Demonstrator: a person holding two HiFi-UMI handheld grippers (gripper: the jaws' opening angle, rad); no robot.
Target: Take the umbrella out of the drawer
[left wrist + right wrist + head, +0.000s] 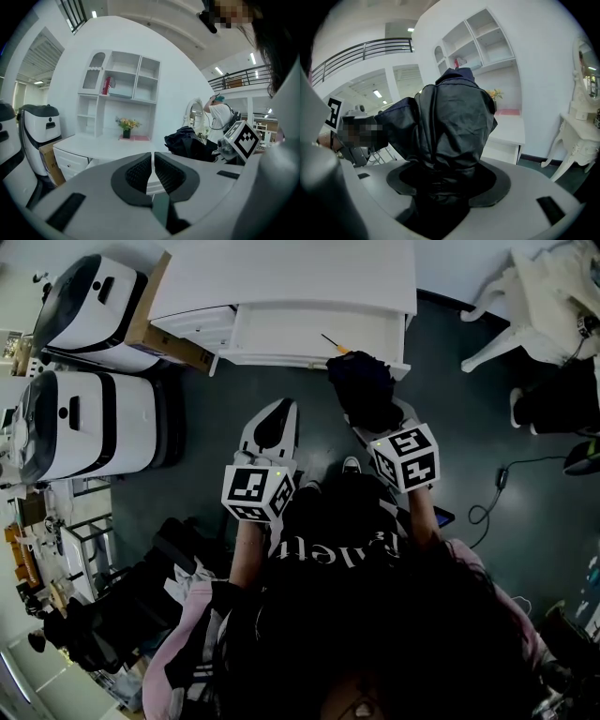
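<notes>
left gripper (153,171): jaws together, nothing between them
right gripper (446,185): jaws clamped on black umbrella (451,123), tips hidden by fabric
drawer (314,334): far, open

Brightly, evenly lit from above by ceiling strip lights (219,70), with only soft shadows. Bends hard into fisheye curves and black corners in both gripper views. Goes dim and murky across the lower head view. Leaves the umbrella (450,122) near-featureless black, slightly blurred up close.

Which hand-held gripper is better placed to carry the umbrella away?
The right hand-held gripper: it is shut on the umbrella by the open drawer. The left hand-held gripper is shut and empty.
</notes>
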